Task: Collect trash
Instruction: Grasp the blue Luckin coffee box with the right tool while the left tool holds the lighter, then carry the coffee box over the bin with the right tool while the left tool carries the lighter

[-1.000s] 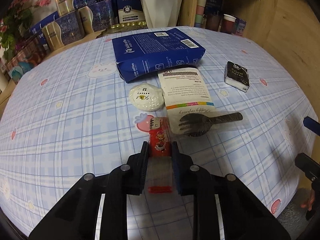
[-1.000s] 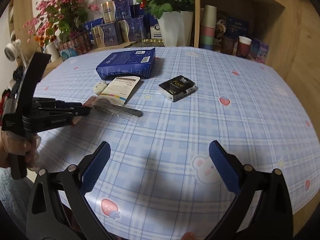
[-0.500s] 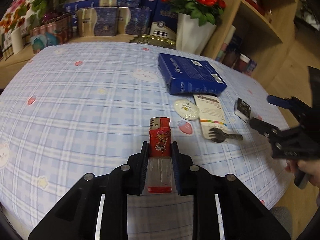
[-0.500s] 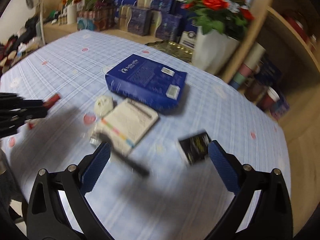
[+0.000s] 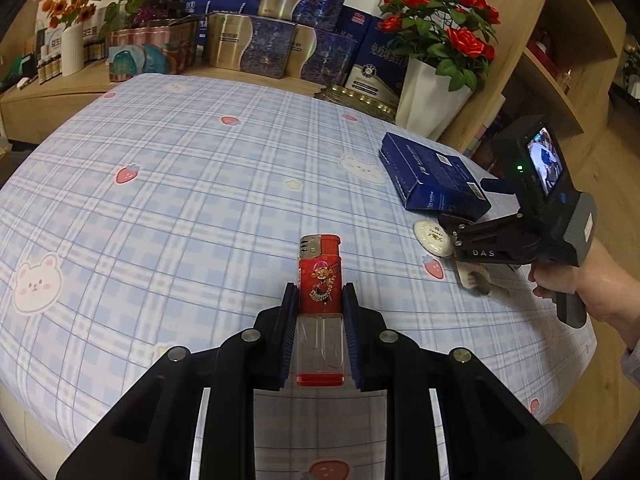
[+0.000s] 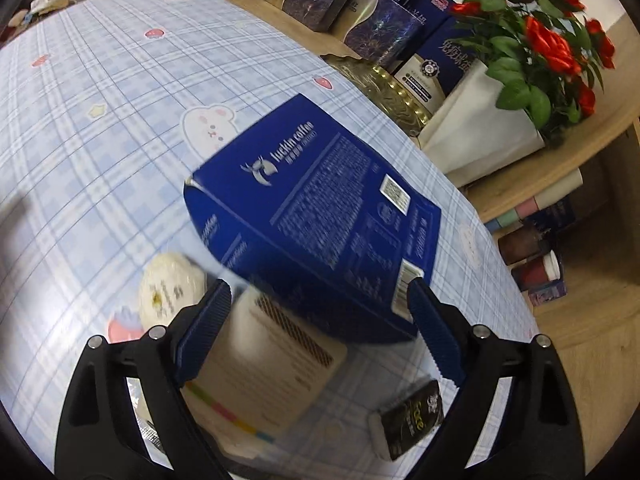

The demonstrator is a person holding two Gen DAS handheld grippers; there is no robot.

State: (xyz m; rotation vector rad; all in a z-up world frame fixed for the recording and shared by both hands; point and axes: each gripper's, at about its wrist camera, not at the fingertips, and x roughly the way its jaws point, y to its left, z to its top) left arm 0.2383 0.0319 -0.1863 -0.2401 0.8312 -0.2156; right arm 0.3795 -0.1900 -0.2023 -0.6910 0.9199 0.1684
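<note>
Left wrist view: the left gripper [image 5: 319,322] is clamped on a red lighter [image 5: 320,284], whose clear plastic lower half sits between the ribbed pads while the metal-capped top sticks out forward, held above the near part of the table [image 5: 180,184]. Right wrist view: the right gripper [image 6: 316,328] has its blue ribbed jaws spread wide and closing, with nothing pinched between them; they frame the near end of a dark blue coffee box [image 6: 316,216] without touching it. That flat cardboard box lies toward the table's far right corner. Just beside its near edge lie a round white wrapped packet [image 6: 170,288] and a white paper sachet [image 6: 268,364] with a coloured stripe, and nearer the right edge a small black packet [image 6: 412,416]. A person's hand [image 5: 568,280] grips the right tool's handle at the right edge. A soft cloth of pale blue plaid, printed with bears and strawberries, covers the table. Behind the far edge a wooden shelf carries glossy blue and gold boxes [image 5: 256,40] and a white pot of red roses [image 5: 436,92].
</note>
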